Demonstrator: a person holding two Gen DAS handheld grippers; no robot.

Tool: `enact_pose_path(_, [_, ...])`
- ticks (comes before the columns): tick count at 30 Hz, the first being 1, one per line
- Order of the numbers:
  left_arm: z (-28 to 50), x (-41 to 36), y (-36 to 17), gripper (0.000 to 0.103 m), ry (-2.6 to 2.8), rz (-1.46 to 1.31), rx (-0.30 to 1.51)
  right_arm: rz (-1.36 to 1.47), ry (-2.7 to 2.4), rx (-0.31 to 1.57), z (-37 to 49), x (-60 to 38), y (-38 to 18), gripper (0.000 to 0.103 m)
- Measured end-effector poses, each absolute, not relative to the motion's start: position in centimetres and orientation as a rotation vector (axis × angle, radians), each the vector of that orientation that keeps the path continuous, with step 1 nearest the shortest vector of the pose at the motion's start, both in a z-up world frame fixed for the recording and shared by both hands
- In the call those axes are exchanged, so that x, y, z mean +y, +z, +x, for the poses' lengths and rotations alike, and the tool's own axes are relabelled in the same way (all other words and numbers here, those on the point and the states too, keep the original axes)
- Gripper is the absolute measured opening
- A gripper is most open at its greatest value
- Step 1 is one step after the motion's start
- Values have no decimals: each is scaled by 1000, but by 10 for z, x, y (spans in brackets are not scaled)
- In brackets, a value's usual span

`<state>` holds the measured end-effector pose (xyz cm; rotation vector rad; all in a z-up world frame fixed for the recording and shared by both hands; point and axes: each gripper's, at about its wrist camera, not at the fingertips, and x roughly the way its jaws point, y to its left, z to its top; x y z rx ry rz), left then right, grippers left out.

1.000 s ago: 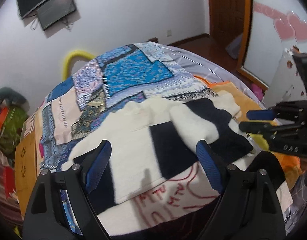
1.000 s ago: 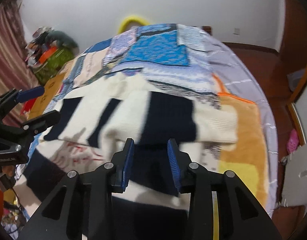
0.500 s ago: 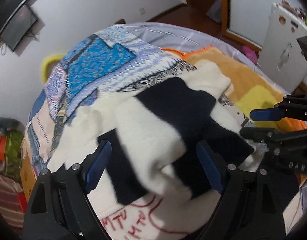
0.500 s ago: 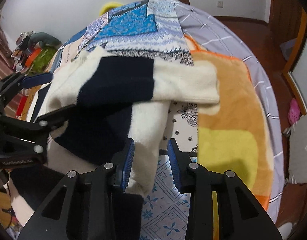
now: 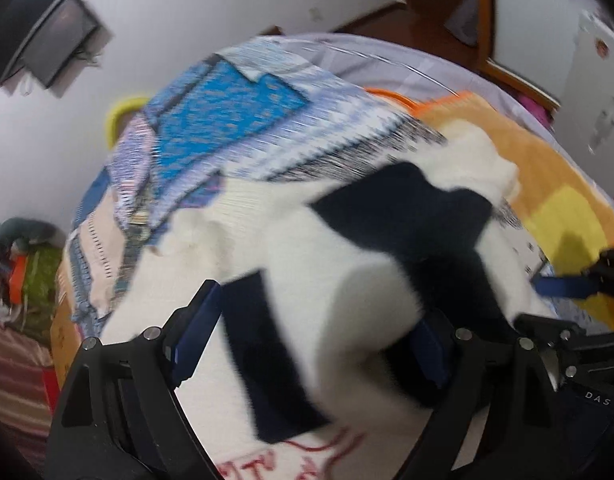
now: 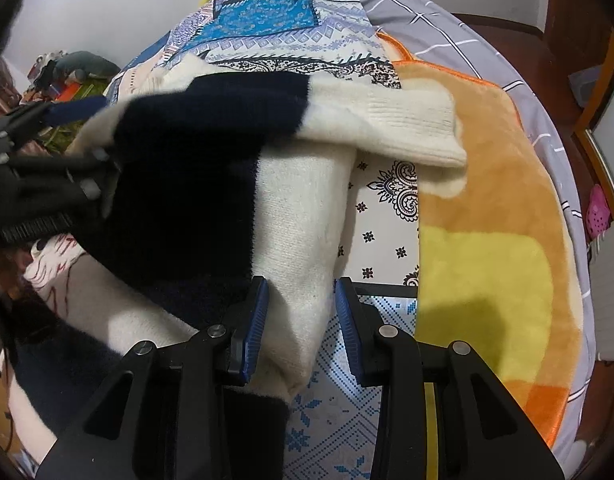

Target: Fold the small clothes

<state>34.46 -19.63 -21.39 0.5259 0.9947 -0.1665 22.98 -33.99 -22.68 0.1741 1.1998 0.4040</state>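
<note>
A cream and navy striped sweater (image 5: 307, 260) lies bunched on the bed, its ribbed cuff (image 6: 411, 120) reaching toward the orange blanket. My left gripper (image 5: 313, 340) stands open and wide just above it, a rounded fold of the knit bulging up between the fingers. My right gripper (image 6: 301, 320) is shut on a cream fold of the sweater (image 6: 295, 220), which runs up out of the jaws. Each view catches the other gripper: a blue right fingertip (image 5: 563, 287) at the right edge, a blue left fingertip (image 6: 73, 110) at the left.
A blue patchwork quilt (image 5: 235, 120) covers the far bed. An orange and yellow blanket (image 6: 487, 220) and a white patterned cloth (image 6: 379, 232) lie to the right. A clutter pile (image 5: 31, 264) sits at left, a white cabinet (image 5: 599, 92) and wooden floor at right.
Both grippers have sunk closer to the bed. The sweater has bunched up between the left fingers. Cream knit now sits in the right jaws where navy was.
</note>
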Motion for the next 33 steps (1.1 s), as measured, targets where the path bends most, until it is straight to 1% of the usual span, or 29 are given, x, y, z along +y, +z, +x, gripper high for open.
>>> enact_pose_path(5, [354,-157,-193,87,-64,425,970,178,392,1204,231,-342,-230,37])
enact_pose_path(11, [347,-110,-184,87,-10,318,980,172,372,1207,231,-339,-228,38])
enact_pose_path(15, [334,-79,-185,87,27,274,990,164,367,1211,231,-338,-227,38])
enact_pose_path(22, [316,-29,-203,87,51,142,1074,142,355,1215,231,-332,-224,38])
enact_pose_path(28, [302,-4,-201,87,88,53,1058,117,342,1224,233,-330,-223,38])
enact_pose_path(32, [296,24,-197,83,182,51,1034,96,333,1231,233,-327,-222,38])
enact_pose_path(33, [295,33,-197,81,207,43,1036,93,330,1232,234,-326,-222,38])
